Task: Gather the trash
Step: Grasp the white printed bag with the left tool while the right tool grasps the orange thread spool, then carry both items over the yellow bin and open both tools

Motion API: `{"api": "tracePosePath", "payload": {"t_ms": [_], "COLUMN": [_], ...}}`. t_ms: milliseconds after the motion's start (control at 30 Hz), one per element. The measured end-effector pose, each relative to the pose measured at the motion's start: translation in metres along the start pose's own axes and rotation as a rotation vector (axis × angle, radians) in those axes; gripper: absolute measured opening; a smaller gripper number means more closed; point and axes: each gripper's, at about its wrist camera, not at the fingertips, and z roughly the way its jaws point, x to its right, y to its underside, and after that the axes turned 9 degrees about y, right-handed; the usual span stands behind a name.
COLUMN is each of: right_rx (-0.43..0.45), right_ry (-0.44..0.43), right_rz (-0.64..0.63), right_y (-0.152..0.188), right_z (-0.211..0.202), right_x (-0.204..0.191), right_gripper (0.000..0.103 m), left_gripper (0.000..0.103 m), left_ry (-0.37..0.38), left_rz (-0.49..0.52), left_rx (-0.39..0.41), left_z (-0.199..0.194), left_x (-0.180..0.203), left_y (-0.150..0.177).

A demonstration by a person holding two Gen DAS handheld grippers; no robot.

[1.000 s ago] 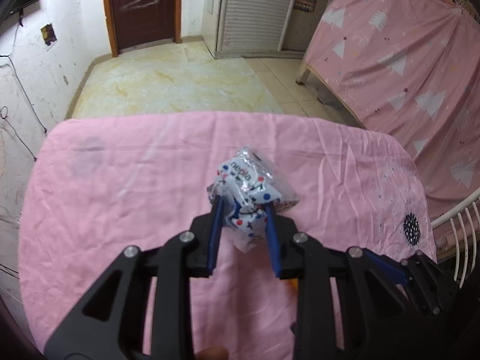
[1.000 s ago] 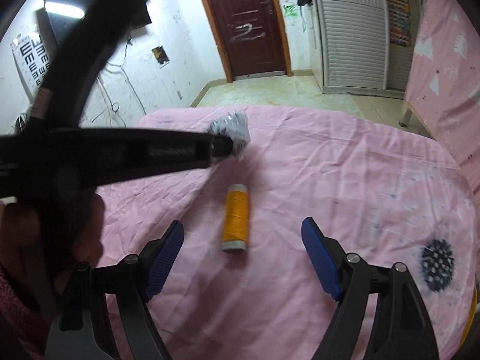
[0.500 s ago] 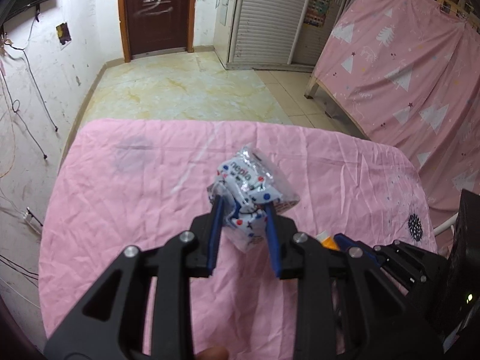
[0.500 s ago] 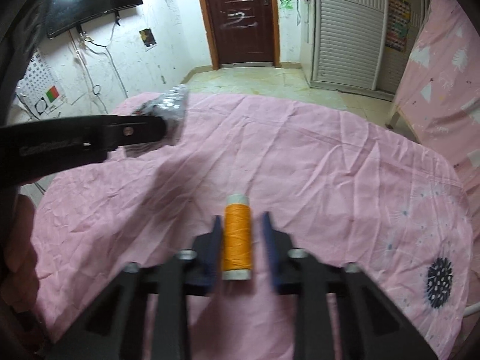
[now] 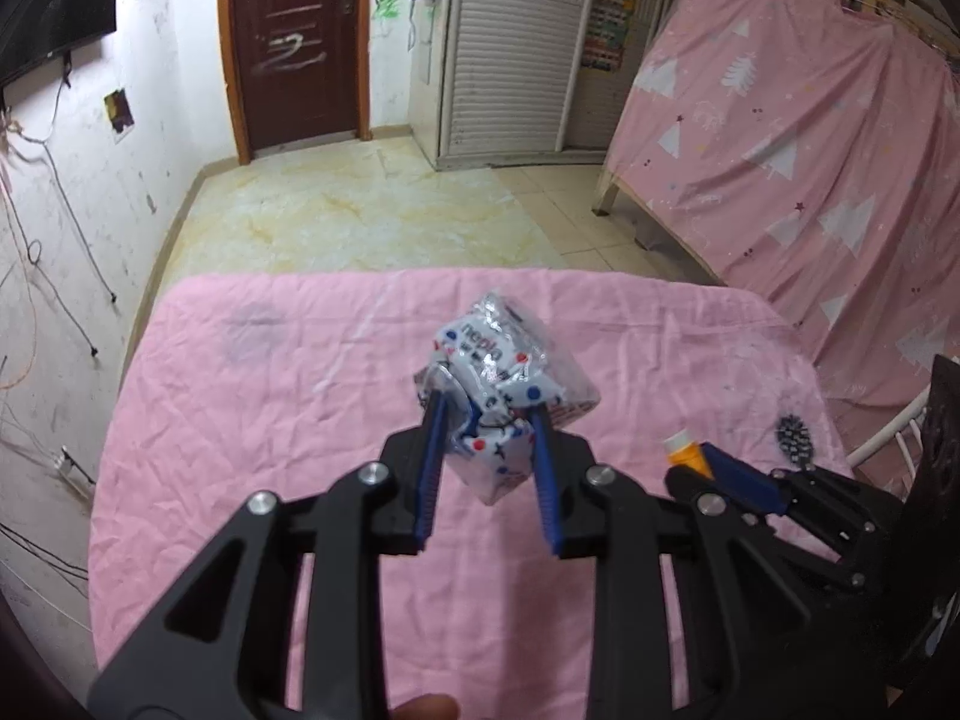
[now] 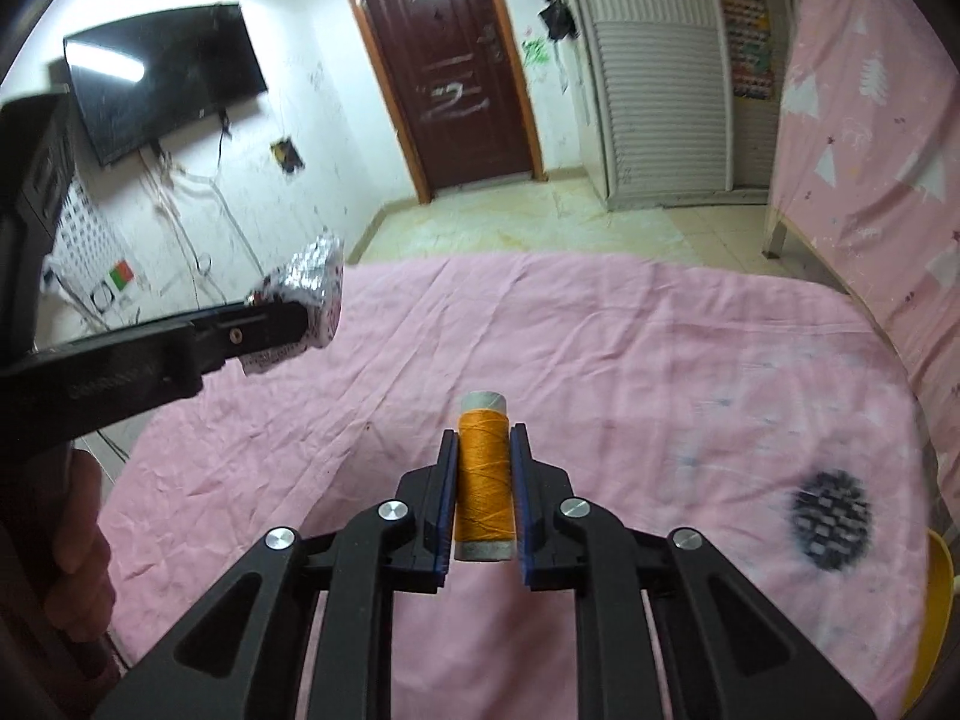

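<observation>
Claws both loaded: left claw (image 5: pixel 487 414) pinching crumpled wrapper (image 5: pixel 501 372) above pink worktop (image 5: pixel 252 408); right claw (image 6: pixel 483 450) clamped on orange thread spool (image 6: pixel 483 477), likely for disposal.

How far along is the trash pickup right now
Both pieces are picked up. The left gripper is shut on the crumpled wrapper, and the right gripper is shut on the orange thread spool. Neither is binned yet; no bin is clearly visible.

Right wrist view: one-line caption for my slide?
Right tongs shut on orange thread spool above pink sheet; left tongs hold crumpled wrapper.
</observation>
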Motion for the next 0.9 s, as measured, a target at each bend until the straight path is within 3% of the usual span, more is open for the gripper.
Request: {"api": "tracePosePath", "payload": {"t_ms": [500,900], "right_rx": [0.199,0.256], "right_ry": [0.058,0.145], "right_rz": [0.261,0.429], "right_y": [0.046,0.105], "right_z": [-0.111,-0.155], "right_x": [0.135,0.246], "right_gripper": [0.010,0.010], "left_gripper": [0.025,0.025], "left_ry": [0.047,0.104], "left_rz": [0.191,0.380], "left_rx": [0.000,-0.061], "left_z": [-0.008,0.026], "left_x": [0.137,0.263], "left_y": [0.015,0.047]}}
